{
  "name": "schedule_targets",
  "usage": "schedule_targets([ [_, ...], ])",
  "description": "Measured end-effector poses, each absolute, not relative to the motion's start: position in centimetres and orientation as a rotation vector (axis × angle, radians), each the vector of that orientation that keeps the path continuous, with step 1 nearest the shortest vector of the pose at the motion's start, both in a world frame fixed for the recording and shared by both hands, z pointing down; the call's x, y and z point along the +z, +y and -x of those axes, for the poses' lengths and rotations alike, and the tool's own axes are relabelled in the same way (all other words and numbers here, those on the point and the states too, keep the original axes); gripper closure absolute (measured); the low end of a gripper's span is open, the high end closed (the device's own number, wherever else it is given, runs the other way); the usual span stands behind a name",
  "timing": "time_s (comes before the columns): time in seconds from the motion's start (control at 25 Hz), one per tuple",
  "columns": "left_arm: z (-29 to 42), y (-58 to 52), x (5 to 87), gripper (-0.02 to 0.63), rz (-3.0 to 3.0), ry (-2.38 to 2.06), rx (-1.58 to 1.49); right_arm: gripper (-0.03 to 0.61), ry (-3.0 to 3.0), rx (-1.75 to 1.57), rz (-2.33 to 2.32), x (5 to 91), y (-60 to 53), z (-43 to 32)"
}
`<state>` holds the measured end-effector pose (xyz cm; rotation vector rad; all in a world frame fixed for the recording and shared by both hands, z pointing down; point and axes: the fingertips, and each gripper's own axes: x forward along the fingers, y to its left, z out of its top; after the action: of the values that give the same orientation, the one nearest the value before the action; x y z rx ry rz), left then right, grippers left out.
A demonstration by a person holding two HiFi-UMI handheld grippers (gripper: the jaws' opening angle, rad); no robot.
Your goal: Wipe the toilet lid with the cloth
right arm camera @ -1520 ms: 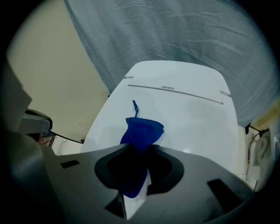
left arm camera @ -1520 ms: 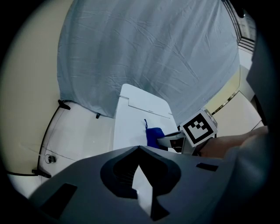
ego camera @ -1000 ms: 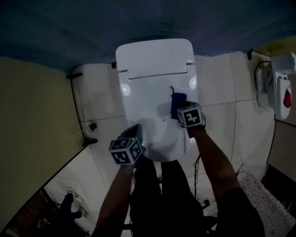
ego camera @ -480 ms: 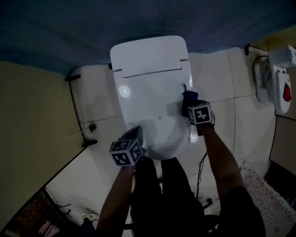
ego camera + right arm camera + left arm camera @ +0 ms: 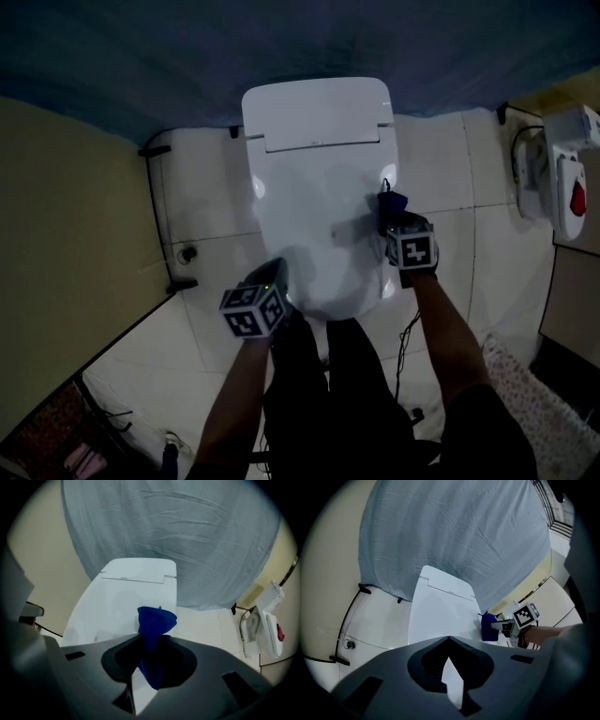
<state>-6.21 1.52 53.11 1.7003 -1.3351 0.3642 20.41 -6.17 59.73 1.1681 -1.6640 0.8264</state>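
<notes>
A white toilet with its lid (image 5: 314,202) down fills the middle of the head view. My right gripper (image 5: 396,223) is shut on a blue cloth (image 5: 391,203), which presses against the lid's right edge. In the right gripper view the cloth (image 5: 155,620) sticks up between the jaws over the lid (image 5: 117,602). My left gripper (image 5: 272,277) hovers by the lid's front left corner, shut and holding nothing. From the left gripper view, the lid (image 5: 436,616) lies ahead, with the cloth (image 5: 488,628) and the right gripper (image 5: 500,626) at its right side.
A blue-grey sheet (image 5: 281,47) hangs behind the toilet. A white wall unit with a red part (image 5: 562,183) and its cable sit at the right. A valve and hose (image 5: 187,255) are on the left floor tiles. A patterned mat (image 5: 534,403) lies at lower right.
My right gripper has carried the cloth from the middle of the lid to its right edge. The left gripper has stayed by the front left corner.
</notes>
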Motion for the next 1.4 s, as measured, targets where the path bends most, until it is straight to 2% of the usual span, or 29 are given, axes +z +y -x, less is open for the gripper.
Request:
schedule_targets([
  [0.48,13.9,5.9,53.2,0.612,-1.602,-1.432,0.327,0.500,-2.068,0.868,-0.853,55.5,-1.6,5.3],
  [0.64,15.8,7.1,53.7,0.612,-1.570,-1.458,0.326,0.500,-2.057,0.931,-0.752,56.7,0.3,10.7],
  [0.88,16.5,8.3,54.7,0.612,-1.540,-1.450,0.309,0.500,-1.911,0.949,-0.692,61.8,3.1,10.4],
  [1.4,12.2,6.5,55.1,0.612,-1.595,-1.382,0.358,0.500,-1.779,0.941,-0.825,64.2,1.7,-0.5],
])
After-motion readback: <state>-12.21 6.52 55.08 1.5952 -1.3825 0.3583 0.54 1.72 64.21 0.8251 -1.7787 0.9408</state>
